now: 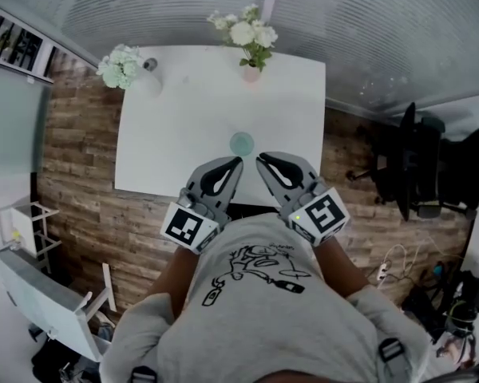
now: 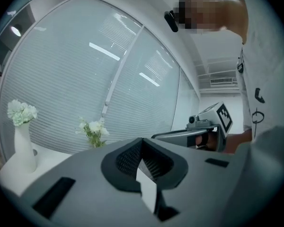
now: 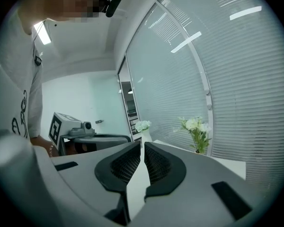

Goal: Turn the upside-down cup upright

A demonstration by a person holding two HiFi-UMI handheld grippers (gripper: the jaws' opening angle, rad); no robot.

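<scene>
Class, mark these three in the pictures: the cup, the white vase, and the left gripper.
cup (image 1: 242, 143), head view: middle of its round outline on the table.
white vase (image 2: 24, 150), left gripper view: its body, below the flowers.
left gripper (image 1: 235, 163), head view: tip of its shut jaws.

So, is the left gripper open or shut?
Shut. In its own view the left gripper has its jaws together at the tips, nothing between them.
</scene>
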